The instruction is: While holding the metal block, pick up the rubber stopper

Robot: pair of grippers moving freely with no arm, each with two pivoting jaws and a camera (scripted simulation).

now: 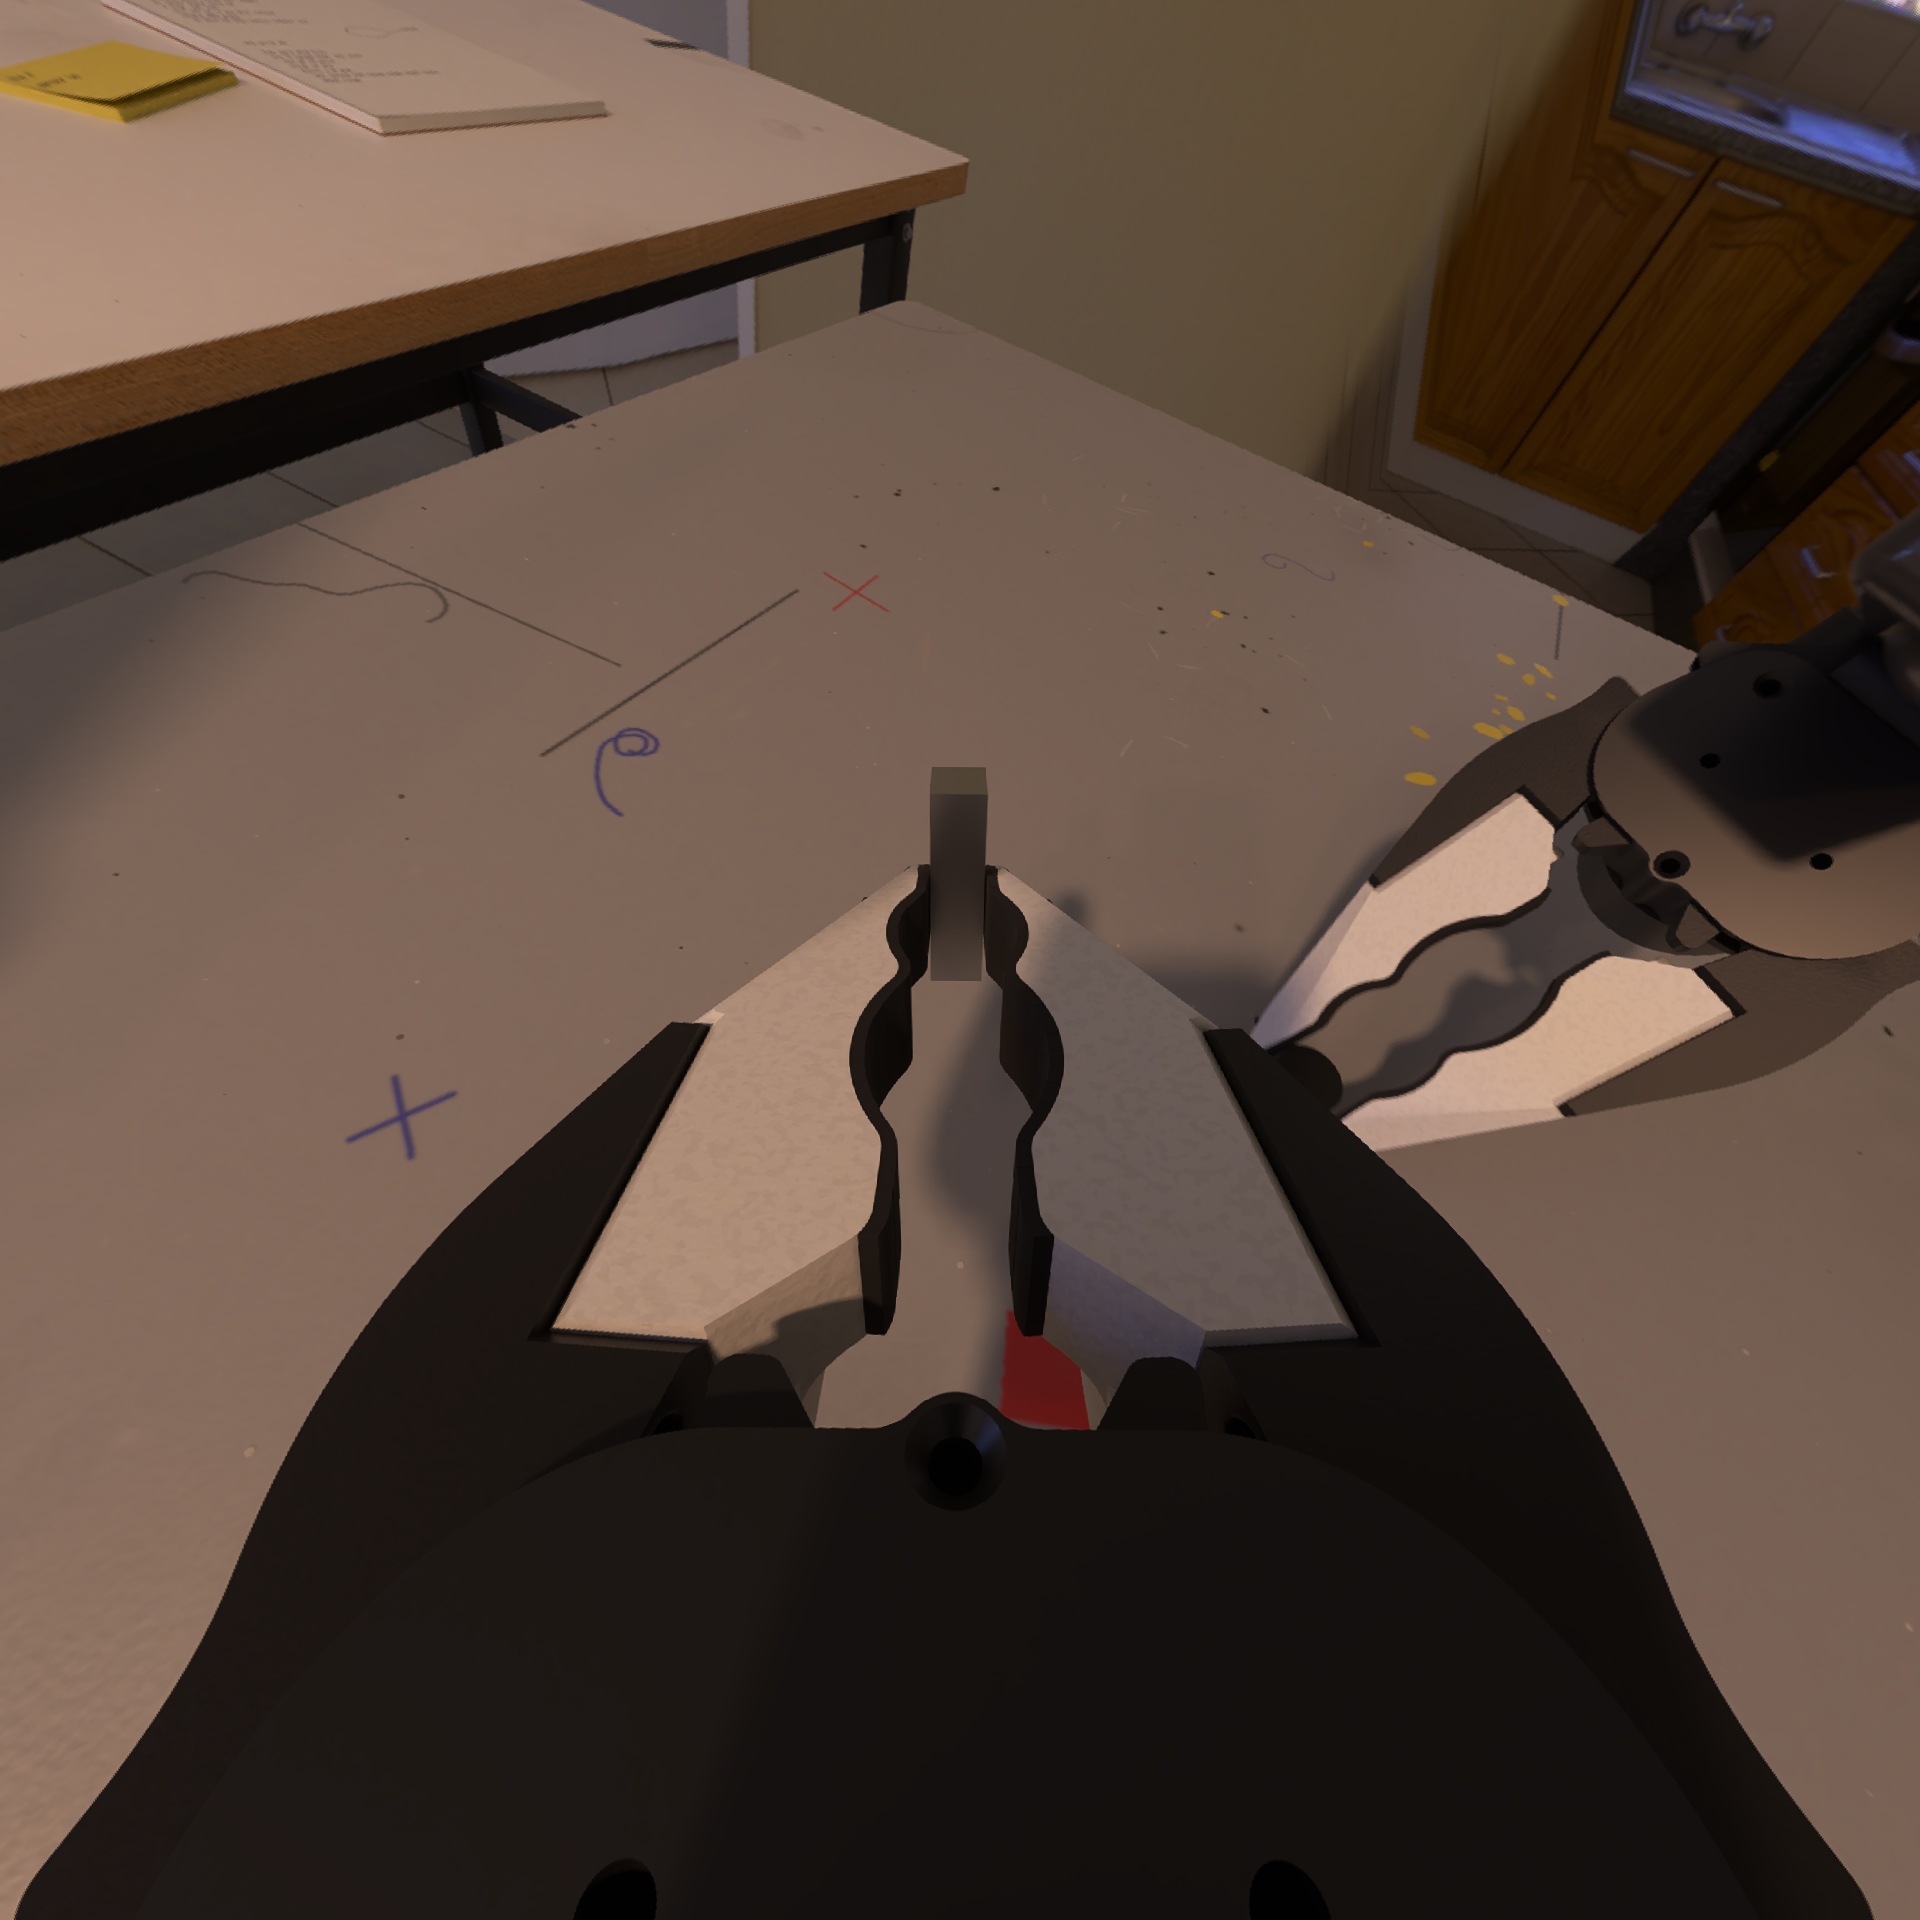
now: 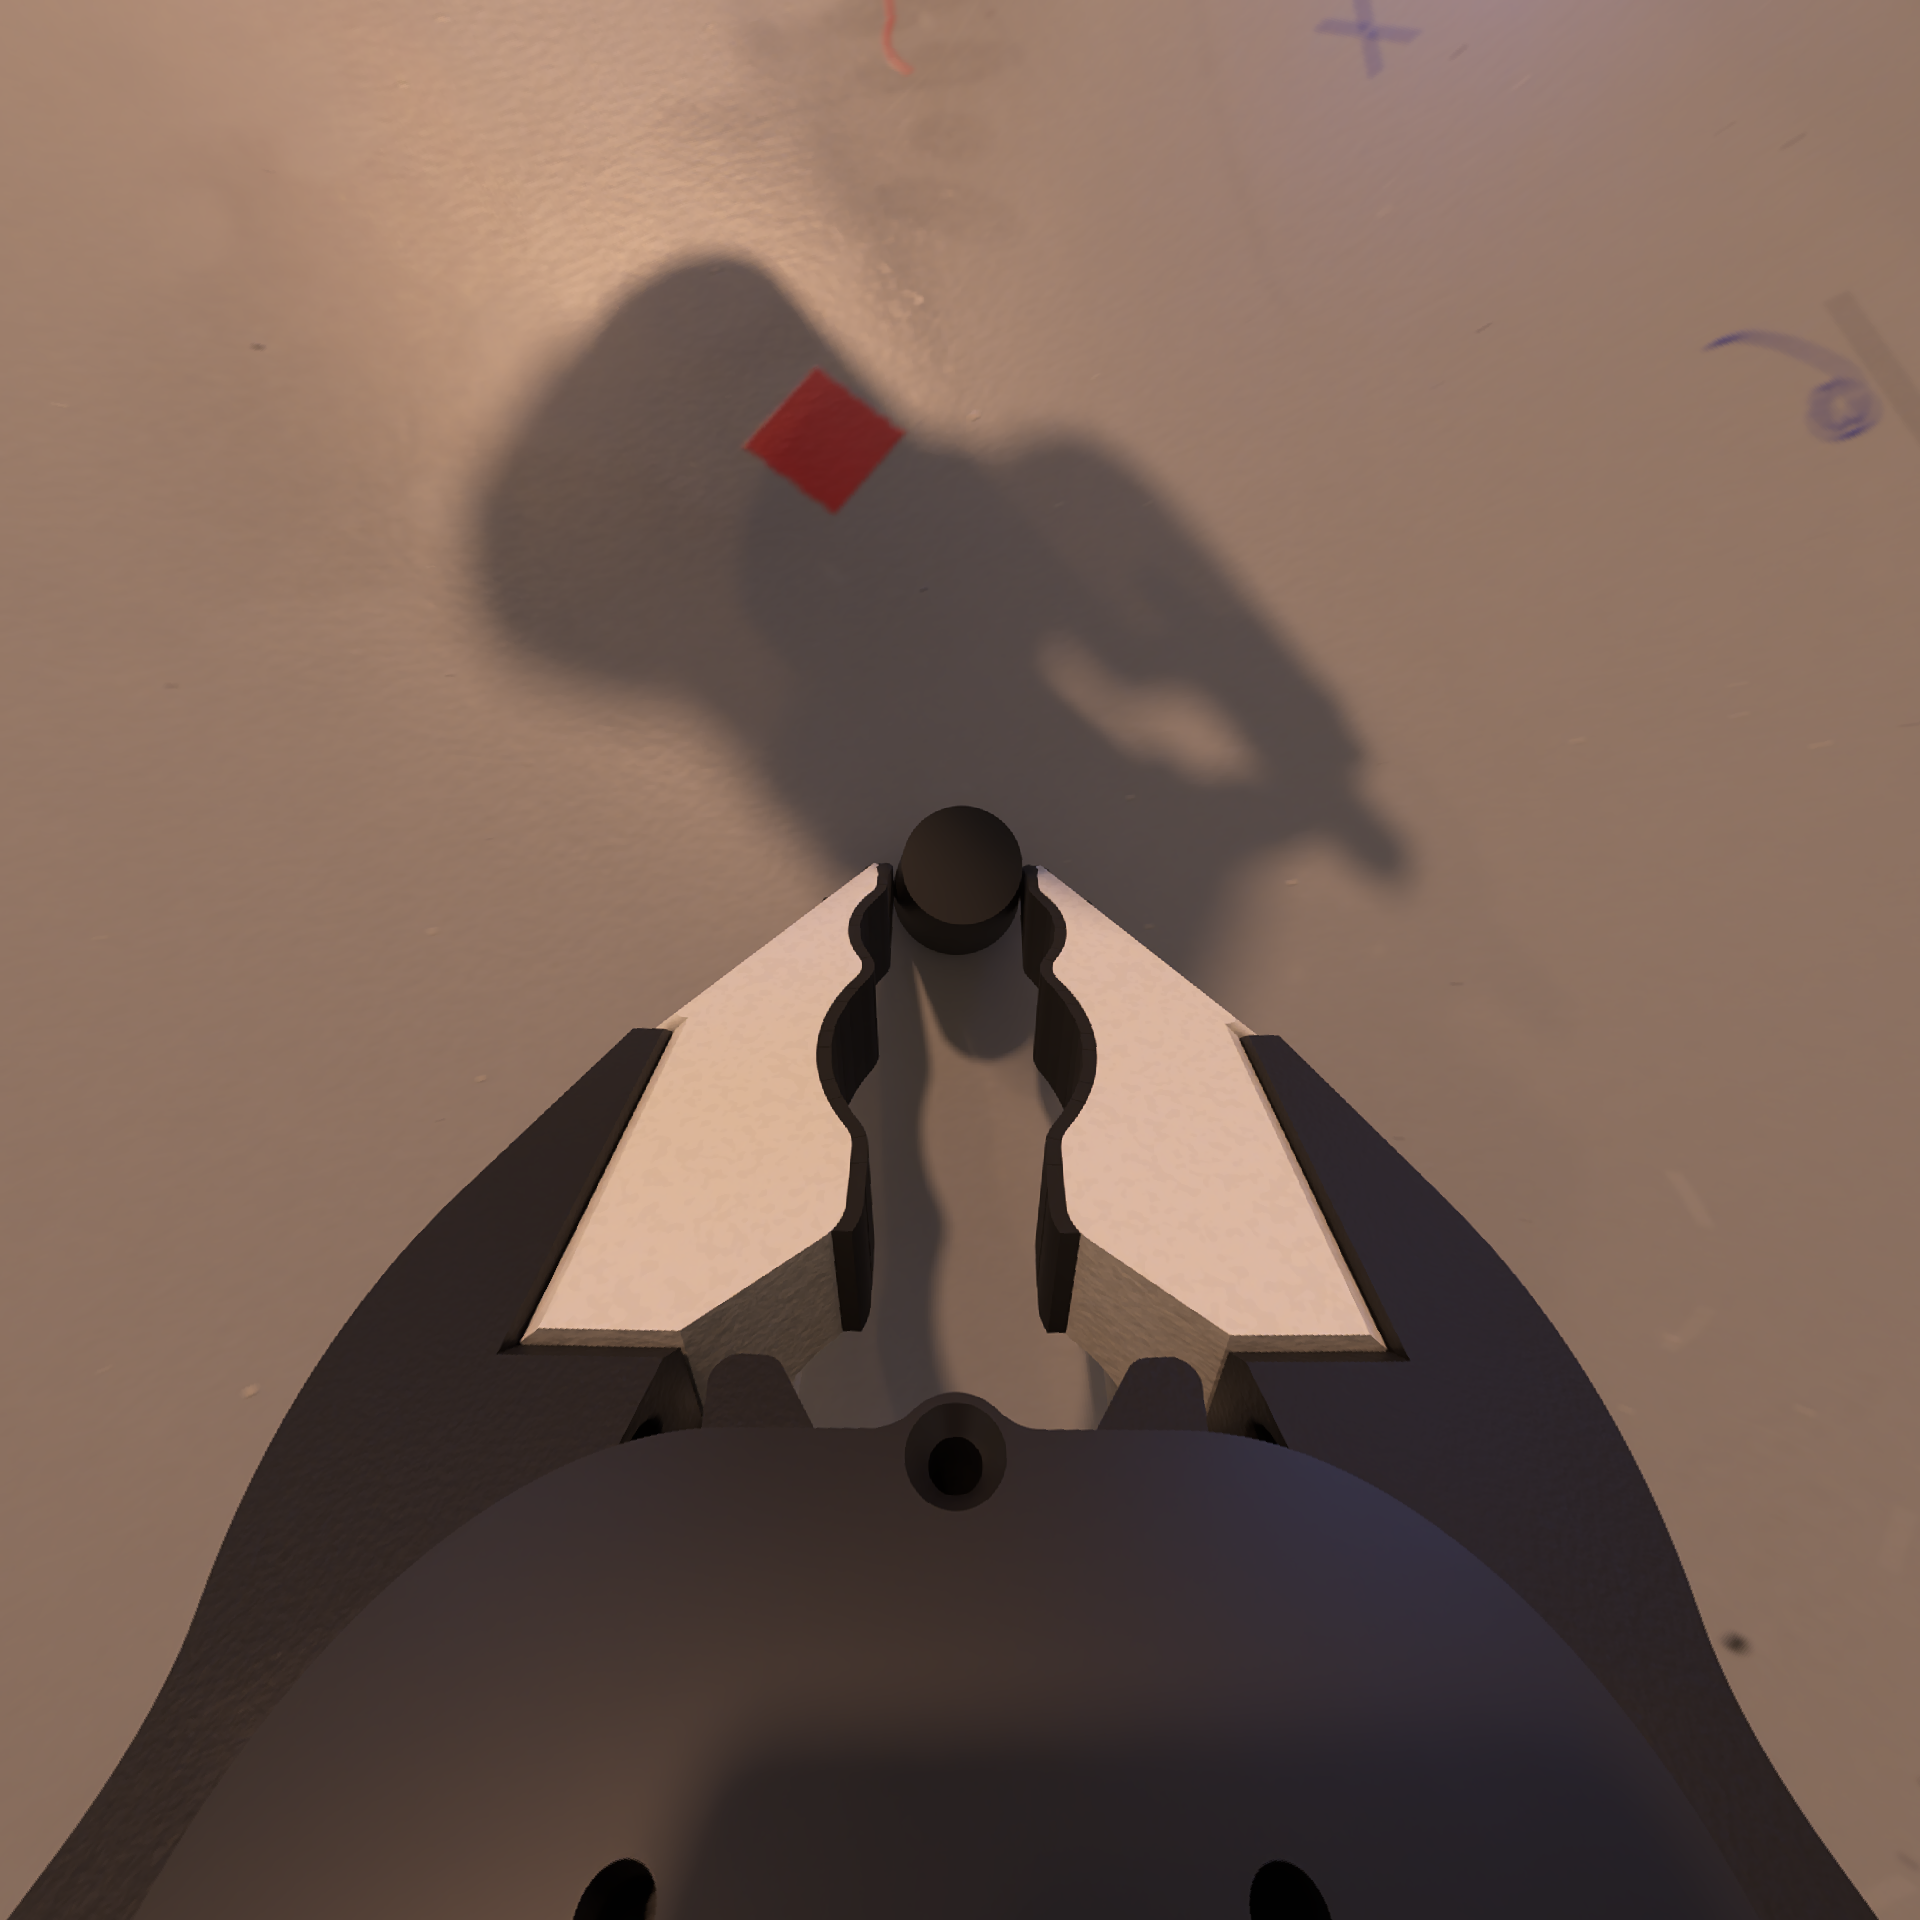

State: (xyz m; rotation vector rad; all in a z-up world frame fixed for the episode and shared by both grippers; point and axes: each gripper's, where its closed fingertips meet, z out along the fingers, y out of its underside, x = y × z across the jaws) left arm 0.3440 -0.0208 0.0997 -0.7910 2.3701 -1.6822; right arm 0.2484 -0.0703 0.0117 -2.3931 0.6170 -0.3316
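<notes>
Left gripper (image 1: 956, 883) clamped on metal block (image 1: 957, 862); right gripper (image 2: 958, 883) clamped on rubber stopper (image 2: 958, 878), above bench (image 2: 312, 623), red square (image 2: 823, 441) ahead.

- The left wrist view is looking forward along its own left gripper (image 1: 957, 883), angled shallowly down over the grey table (image 1: 312, 935), so a second table (image 1: 416, 229), a wall and wooden cabinets (image 1: 1621, 312) are showing in the upper part of the frame.
- It is taking in the right gripper (image 1: 1294, 1049) at the right edge.
- The right wrist view is looking almost straight down past its fingertips, sitting close to the tabletop, which is filling the whole frame.
- Both views are sharing the red square (image 2: 823, 441), lying upper centre here and peeking out low centre in the left view, plus blue pen marks (image 2: 1839, 400).
</notes>
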